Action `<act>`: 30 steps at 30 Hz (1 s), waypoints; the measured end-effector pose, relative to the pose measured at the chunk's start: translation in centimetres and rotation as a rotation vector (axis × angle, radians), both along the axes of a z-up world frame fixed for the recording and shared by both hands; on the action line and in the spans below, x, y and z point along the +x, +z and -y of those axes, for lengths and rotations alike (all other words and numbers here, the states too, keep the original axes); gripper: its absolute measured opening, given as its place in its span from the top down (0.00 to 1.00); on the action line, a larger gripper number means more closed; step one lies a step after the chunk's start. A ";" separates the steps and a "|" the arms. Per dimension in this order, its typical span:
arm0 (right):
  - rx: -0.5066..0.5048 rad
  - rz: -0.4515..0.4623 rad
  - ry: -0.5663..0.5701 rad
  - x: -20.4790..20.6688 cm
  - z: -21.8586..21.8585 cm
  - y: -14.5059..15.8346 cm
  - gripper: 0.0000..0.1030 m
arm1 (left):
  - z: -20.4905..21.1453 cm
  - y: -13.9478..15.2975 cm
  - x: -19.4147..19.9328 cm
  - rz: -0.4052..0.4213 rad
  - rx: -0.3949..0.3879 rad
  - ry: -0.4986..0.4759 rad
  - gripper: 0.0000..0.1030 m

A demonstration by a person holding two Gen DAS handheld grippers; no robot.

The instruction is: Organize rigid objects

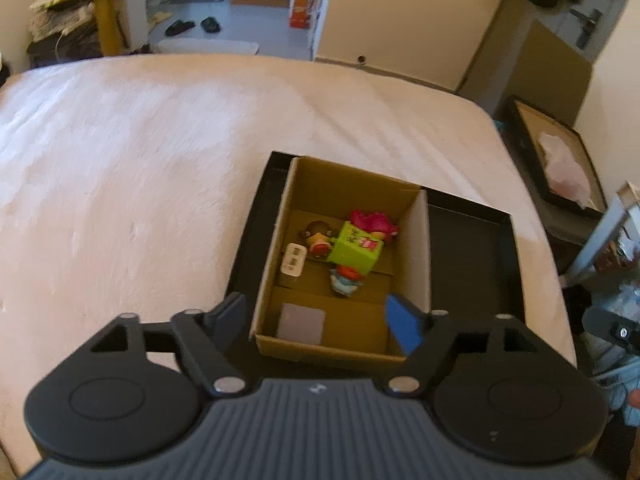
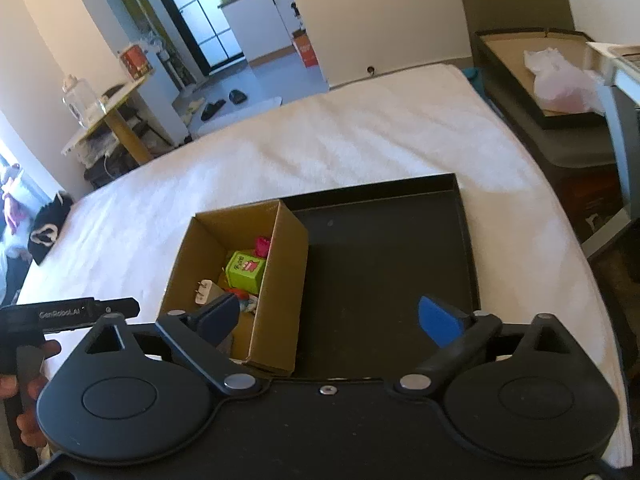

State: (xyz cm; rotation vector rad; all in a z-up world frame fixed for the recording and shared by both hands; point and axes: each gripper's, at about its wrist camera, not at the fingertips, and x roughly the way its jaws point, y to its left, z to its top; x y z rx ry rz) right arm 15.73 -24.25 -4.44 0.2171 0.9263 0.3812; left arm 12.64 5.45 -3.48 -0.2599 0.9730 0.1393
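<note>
Two hand-held grippers, left (image 1: 316, 320) and right (image 2: 336, 318), hang with jaws spread wide and empty above a cardboard box (image 1: 422, 248) that sits in the left part of a black tray (image 2: 466, 240) on the bed (image 1: 120, 152). We see the rigid objects gathered inside the box: a green carton (image 1: 356, 250), a white plug adapter (image 1: 294, 261), small toy figures (image 1: 318, 238) and a grey square block (image 1: 301, 322). We judge the sorting nearly complete; any next move calls for finding a piece outside the box, none being visible.
</note>
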 end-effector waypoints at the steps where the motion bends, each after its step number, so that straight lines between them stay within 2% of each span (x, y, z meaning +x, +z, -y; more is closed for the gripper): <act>1: 0.002 0.007 -0.005 -0.4 0.2 0.3 0.00 | 0.4 0.2 -0.3 0.007 0.012 -0.015 0.18; 8: -0.011 0.034 -0.016 -2.2 0.8 1.9 0.00 | 1.8 2.3 -2.8 0.033 0.014 -0.051 0.05; 20: -0.037 0.080 -0.026 -6.1 1.0 4.6 0.00 | 3.0 5.7 -6.6 0.083 0.051 -0.110 0.04; 30: -0.093 0.134 0.029 -9.2 -0.5 7.4 0.00 | 3.9 8.0 -9.2 0.127 0.057 -0.146 0.04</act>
